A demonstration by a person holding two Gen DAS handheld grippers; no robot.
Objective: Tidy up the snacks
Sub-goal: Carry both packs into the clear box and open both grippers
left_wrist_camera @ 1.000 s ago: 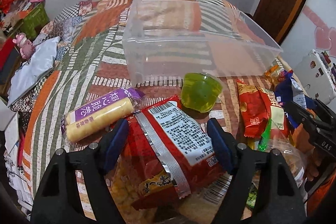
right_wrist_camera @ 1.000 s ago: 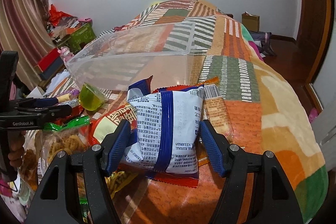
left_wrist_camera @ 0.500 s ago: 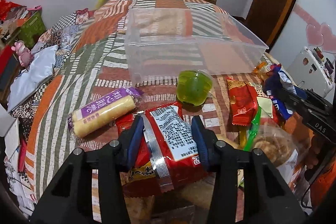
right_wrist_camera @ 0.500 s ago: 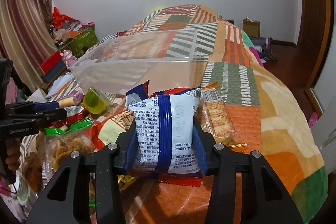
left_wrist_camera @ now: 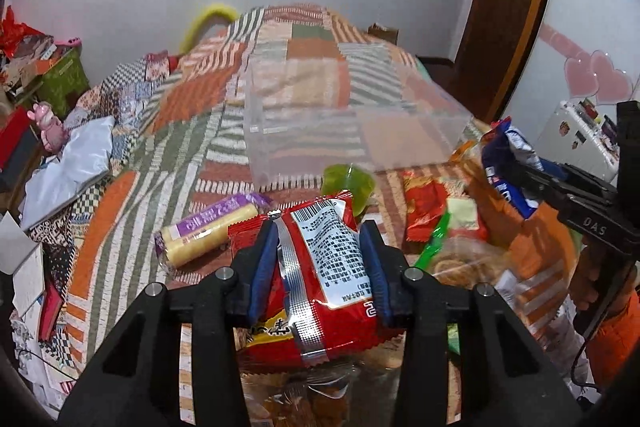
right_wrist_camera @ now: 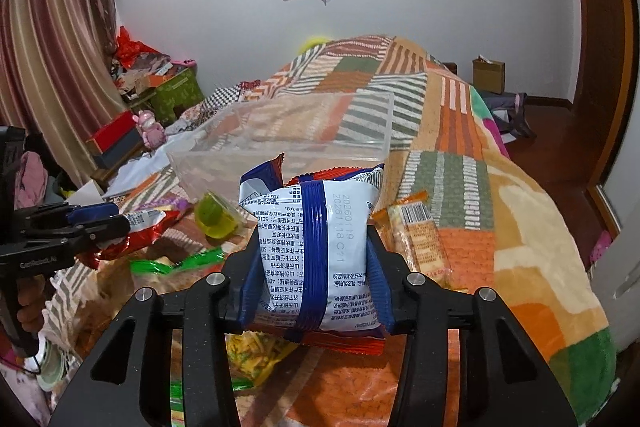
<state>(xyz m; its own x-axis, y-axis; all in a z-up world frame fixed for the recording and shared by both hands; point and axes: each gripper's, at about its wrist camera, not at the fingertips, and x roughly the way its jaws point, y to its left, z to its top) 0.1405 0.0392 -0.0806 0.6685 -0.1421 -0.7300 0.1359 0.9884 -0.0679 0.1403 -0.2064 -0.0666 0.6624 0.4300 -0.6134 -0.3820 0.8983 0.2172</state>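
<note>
Both packets are now being lifted off the patchwork bedspread [right_wrist_camera: 460, 131] since the earlier frame — the crinkled red foil snack bag [left_wrist_camera: 320, 267] is being clamped by the left gripper [left_wrist_camera: 320, 267], the white-and-blue plastic snack pouch [right_wrist_camera: 316, 251] by the right gripper [right_wrist_camera: 314, 279], seemingly bound for the clear plastic bin [left_wrist_camera: 352, 131].

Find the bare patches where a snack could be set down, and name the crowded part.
Free: inside the clear bin, and the quilt right of the orange packet. Crowded: the pile around the green jelly cup.

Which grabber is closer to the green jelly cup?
Left. The left gripper, clamped on the red bag, sits just before the green jelly cup. The right gripper, holding the blue-and-white bag, is farther off to its right.
</note>
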